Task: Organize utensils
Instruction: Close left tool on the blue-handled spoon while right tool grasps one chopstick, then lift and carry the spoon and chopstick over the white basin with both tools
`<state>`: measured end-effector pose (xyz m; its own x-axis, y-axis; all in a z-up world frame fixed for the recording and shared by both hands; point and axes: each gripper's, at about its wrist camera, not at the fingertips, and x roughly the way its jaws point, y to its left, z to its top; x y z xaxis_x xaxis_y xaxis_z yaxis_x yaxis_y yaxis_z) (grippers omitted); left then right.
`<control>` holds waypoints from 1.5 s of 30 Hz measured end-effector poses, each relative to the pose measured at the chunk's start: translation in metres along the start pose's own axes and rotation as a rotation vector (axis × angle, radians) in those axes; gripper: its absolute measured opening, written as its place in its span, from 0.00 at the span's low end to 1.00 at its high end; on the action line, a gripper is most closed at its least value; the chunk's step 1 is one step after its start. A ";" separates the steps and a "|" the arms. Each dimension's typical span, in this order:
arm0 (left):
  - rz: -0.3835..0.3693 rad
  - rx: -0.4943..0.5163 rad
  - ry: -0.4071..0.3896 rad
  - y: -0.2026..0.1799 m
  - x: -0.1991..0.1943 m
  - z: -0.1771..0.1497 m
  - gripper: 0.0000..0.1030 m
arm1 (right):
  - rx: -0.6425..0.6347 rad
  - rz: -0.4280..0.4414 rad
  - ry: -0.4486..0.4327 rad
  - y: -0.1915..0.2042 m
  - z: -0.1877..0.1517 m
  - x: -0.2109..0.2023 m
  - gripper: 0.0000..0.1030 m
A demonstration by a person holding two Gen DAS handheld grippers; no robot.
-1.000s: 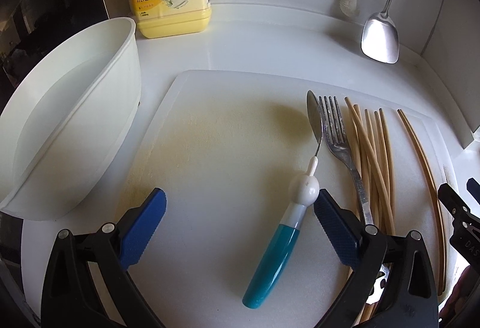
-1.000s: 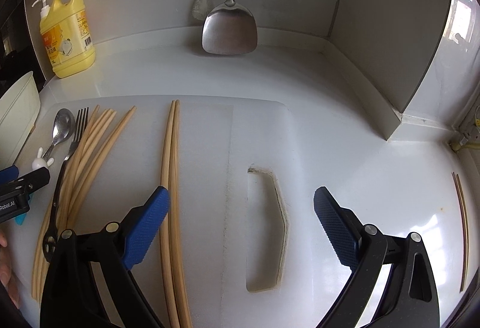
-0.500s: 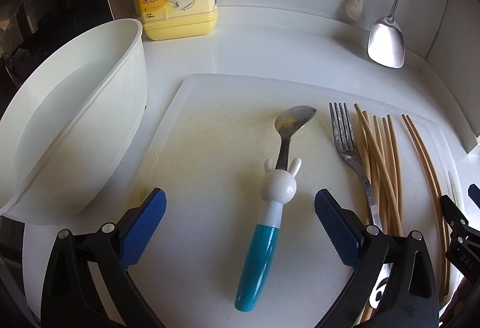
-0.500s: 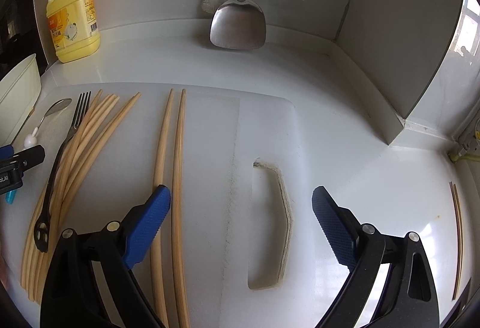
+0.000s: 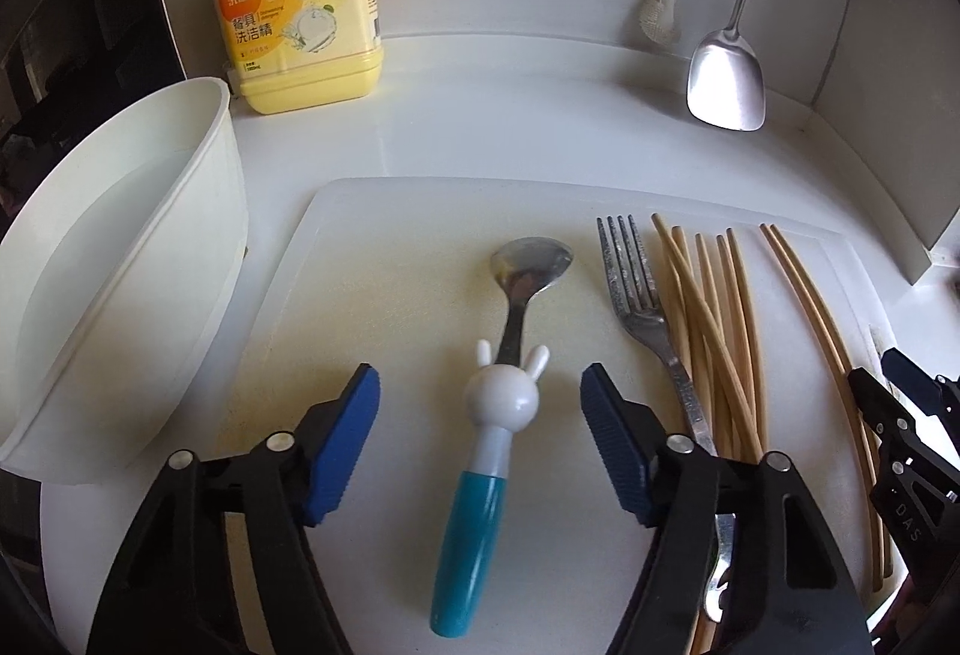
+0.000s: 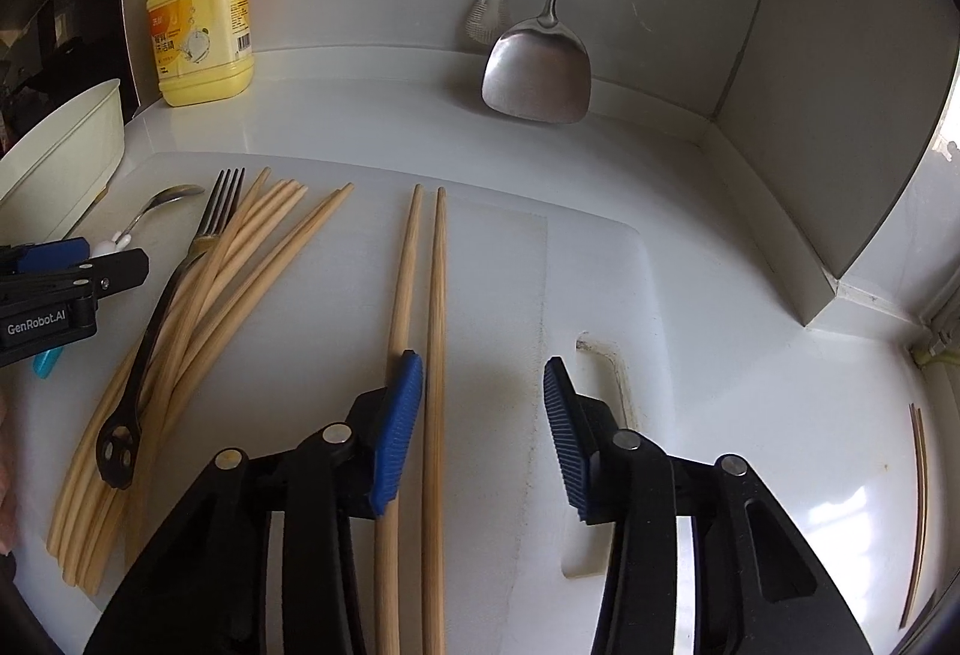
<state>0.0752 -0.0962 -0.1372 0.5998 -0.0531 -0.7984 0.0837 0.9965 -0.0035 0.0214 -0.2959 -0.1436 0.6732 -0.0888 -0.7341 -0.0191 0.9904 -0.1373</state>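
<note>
On the counter's right edge, thin sticks (image 6: 917, 511); right wrist view only.

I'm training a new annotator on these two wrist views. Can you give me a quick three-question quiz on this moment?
1. True or false: the bunny-handled spoon lies between the left gripper fingers, untouched.
2. How many chopsticks lie apart from the bundle, as a separate pair?
3. Which lies directly beside the fork? A) the dish soap bottle B) the spoon C) the white bowl

Key: 1 true; 2 two; 3 B
</note>
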 end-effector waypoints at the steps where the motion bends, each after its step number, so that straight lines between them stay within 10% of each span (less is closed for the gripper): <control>1: -0.007 0.007 0.000 -0.002 0.000 0.001 0.55 | -0.002 -0.001 -0.002 0.001 0.000 0.000 0.34; 8: -0.029 0.033 -0.015 -0.009 0.002 0.006 0.26 | -0.016 0.010 -0.003 0.006 0.000 0.000 0.21; 14: -0.048 0.034 -0.026 -0.007 0.001 0.003 0.24 | -0.036 0.026 -0.007 0.014 0.000 0.000 0.06; 45: -0.109 -0.026 -0.040 0.015 -0.102 0.012 0.24 | 0.086 0.172 -0.075 -0.001 0.030 -0.073 0.06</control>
<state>0.0253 -0.0771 -0.0487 0.6194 -0.1638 -0.7678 0.1301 0.9859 -0.1053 -0.0054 -0.2875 -0.0699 0.7189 0.0875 -0.6895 -0.0777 0.9959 0.0453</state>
